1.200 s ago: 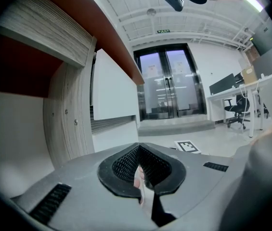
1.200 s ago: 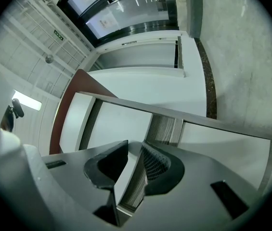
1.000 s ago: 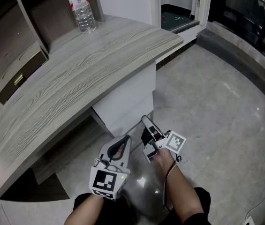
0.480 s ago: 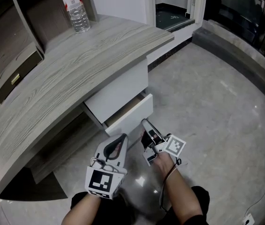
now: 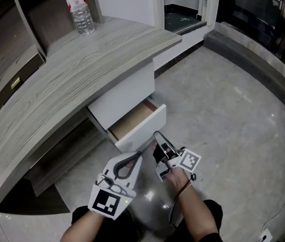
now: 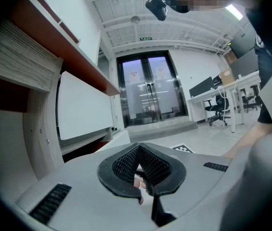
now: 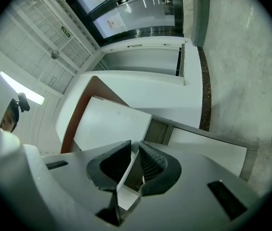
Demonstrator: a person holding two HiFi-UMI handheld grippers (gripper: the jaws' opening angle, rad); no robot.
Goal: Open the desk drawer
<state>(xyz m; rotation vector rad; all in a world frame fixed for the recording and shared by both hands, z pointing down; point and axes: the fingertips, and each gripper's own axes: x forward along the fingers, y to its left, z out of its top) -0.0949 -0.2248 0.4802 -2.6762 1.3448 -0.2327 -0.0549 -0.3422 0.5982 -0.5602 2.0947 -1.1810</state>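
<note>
Under the one wood-grain desk, a single white-fronted drawer is standing partly pulled out, while one water bottle is sitting upright at the desktop's far end. Of the two grippers, the right gripper is pinching the drawer's front edge between jaws that have just been closing. The left gripper is hovering just beside it, jaws pressed together on nothing.
</note>
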